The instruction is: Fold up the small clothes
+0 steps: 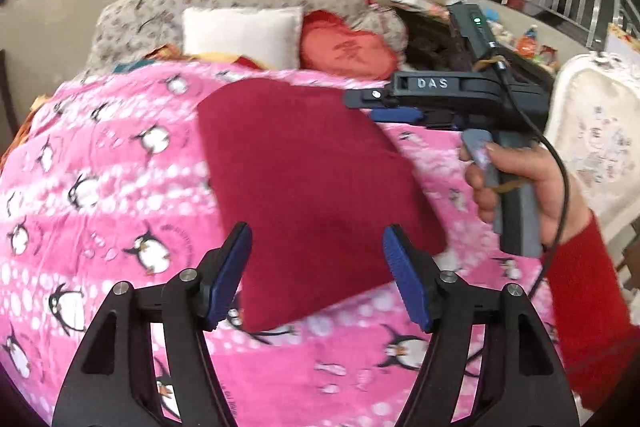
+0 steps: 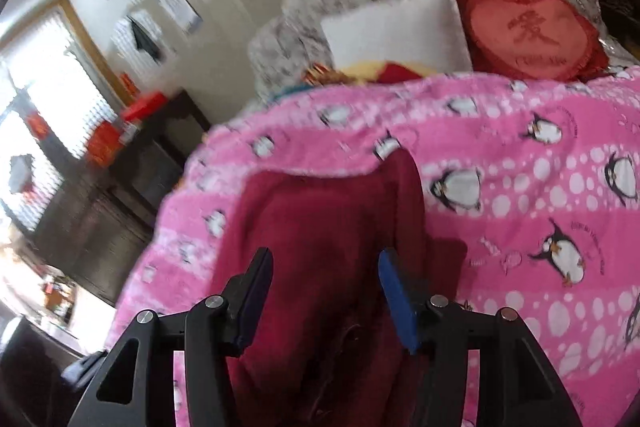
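Judging by the way it drapes, the dark red garment (image 1: 304, 187) is light, soft and limp, a fleecy knit that will sag and slide rather than hold a crease. It lies flat on the pink penguin blanket (image 1: 100, 187) covering the bed, a rough rectangle running from about 11 o'clock to 5 o'clock in my left view. My left gripper (image 1: 316, 279) stands open over its near edge, pads clear of the cloth. My right gripper (image 2: 326, 295) is open too, holding nothing, the garment rumpled beneath it (a raised fold pokes up at 12 o'clock). I would pinch corners or a hem, never the middle, which would only bunch. At 12 o'clock sit a white pillow (image 1: 244, 35) and a red heart cushion (image 1: 348, 55), well apart from the work. Nothing blocks the fold except my own right hand (image 1: 516, 183) at 3 o'clock.
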Demonstrator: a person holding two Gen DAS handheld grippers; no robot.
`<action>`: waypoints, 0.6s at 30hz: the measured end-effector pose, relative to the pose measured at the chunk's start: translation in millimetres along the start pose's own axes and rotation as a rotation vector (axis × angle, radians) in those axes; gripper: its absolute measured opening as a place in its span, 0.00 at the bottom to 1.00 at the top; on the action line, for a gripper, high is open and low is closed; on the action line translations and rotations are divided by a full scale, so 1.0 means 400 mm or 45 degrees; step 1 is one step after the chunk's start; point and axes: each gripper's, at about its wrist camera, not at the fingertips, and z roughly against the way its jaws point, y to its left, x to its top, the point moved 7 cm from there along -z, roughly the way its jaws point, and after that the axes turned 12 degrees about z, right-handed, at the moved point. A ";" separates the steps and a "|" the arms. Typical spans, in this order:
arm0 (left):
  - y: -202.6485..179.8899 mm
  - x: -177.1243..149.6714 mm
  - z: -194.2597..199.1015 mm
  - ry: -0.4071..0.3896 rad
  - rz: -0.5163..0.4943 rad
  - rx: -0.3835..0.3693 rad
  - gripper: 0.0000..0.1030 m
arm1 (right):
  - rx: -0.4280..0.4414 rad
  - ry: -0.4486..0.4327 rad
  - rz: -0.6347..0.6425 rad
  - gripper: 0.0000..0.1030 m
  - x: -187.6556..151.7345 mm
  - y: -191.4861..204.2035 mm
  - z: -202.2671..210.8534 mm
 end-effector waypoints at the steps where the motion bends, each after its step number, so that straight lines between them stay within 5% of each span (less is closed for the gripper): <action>1: 0.012 -0.004 -0.019 0.018 0.017 -0.005 0.67 | 0.004 0.012 -0.003 0.51 -0.004 0.002 -0.022; 3: 0.028 -0.012 -0.055 0.045 0.027 0.003 0.67 | 0.020 -0.007 0.014 0.43 -0.004 0.002 -0.047; 4: 0.033 -0.019 -0.082 0.066 0.027 0.026 0.67 | -0.006 -0.019 0.036 0.24 0.000 0.000 -0.053; 5: 0.037 -0.029 -0.095 0.089 0.029 0.033 0.67 | -0.045 -0.019 0.060 0.16 0.006 -0.004 -0.056; 12: -0.007 -0.021 -0.140 0.091 0.007 -0.024 0.71 | -0.270 -0.105 0.245 0.10 0.043 -0.010 0.043; 13: -0.015 -0.023 -0.153 0.103 -0.007 -0.016 0.80 | -0.296 -0.084 0.241 0.10 0.040 -0.023 0.027; 15: -0.024 -0.028 -0.170 0.097 -0.041 0.017 0.81 | -0.364 0.009 0.267 0.10 0.022 -0.046 -0.034; 18: -0.026 -0.037 -0.162 0.089 -0.076 0.054 0.81 | -0.289 -0.010 0.172 0.11 0.002 -0.063 -0.035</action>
